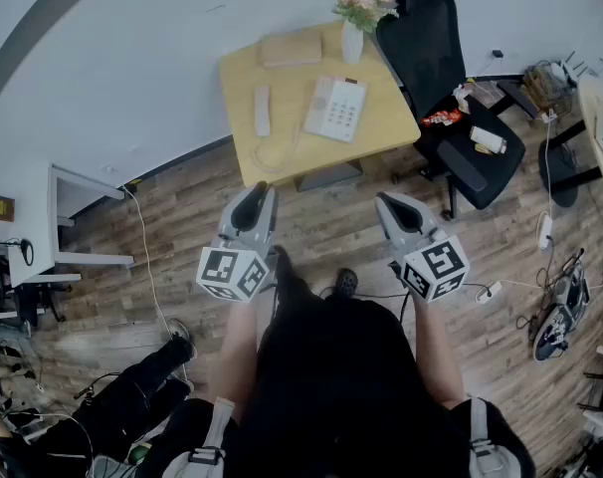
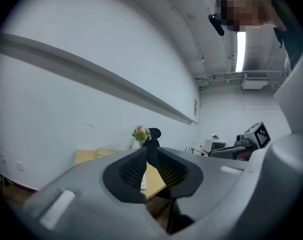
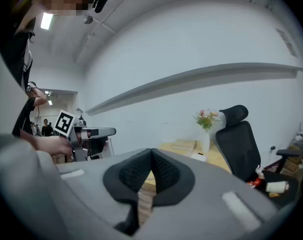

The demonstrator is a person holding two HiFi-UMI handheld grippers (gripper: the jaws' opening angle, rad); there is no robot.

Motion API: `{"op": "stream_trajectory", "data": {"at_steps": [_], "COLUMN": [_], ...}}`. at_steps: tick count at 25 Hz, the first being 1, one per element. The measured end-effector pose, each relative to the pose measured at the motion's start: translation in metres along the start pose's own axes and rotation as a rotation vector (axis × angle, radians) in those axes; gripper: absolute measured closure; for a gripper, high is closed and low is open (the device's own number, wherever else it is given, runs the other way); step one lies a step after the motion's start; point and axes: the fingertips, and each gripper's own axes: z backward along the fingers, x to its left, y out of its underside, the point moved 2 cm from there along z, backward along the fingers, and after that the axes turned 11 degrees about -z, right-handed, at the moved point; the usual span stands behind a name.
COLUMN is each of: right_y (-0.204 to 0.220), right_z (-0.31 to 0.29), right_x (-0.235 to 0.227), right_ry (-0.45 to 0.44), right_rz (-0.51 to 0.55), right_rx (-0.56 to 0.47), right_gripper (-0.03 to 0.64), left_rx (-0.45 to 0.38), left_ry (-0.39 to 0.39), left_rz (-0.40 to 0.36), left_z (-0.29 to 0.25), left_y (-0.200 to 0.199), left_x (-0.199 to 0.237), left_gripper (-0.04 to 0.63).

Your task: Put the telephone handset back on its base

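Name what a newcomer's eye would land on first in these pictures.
The yellow table stands out, with the white telephone base on it and the handset lying apart to its left. Nearer, the left gripper and right gripper hang empty above the wood floor; a black chair stands at the table's right.

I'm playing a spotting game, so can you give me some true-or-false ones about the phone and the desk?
1. The handset lies on the table, left of the phone base. True.
2. The handset already sits on its base. False: it lies beside the base, apart from it.
3. The left gripper holds the handset. False: nothing is between its fingers, and it is over the wooden floor, short of the table.
4. A vase of flowers stands near the table's far edge. True.
5. The chair beside the table is red. False: it is black.
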Motion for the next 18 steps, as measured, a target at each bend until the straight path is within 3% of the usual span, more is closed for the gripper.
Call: {"op": "stream_trajectory", "data": {"at_steps": [8, 12, 15, 18], "right_y": [-0.006, -0.009, -0.008, -0.01], "right_z": [0.006, 0.002, -0.002, -0.005], "right_x": [-0.007, -0.003, 0.0, -0.002], "right_ry": [-0.027, -0.116, -0.118, -0.138], "right_rz": [0.018, -0.083, -0.024, -0.035], "right_rx": [0.006, -0.017, -0.008, -0.012], "right_gripper": [0.615, 0.614, 0.614, 0.614], "left_rx": [0.018, 0.021, 0.042, 0.052], "left_ry": [-0.014, -0.013, -0.007, -0.011], "left_rz": [0.007, 0.003, 0.008, 0.01], "left_z": [-0.01, -0.012, -0.014, -0.019], "left_y": [-0.001, 0.0, 0.007, 0.01], "left_x": [-0.013, -0.021, -0.025, -0.022], "left_gripper": [0.529, 0.529, 0.529, 0.529]}}
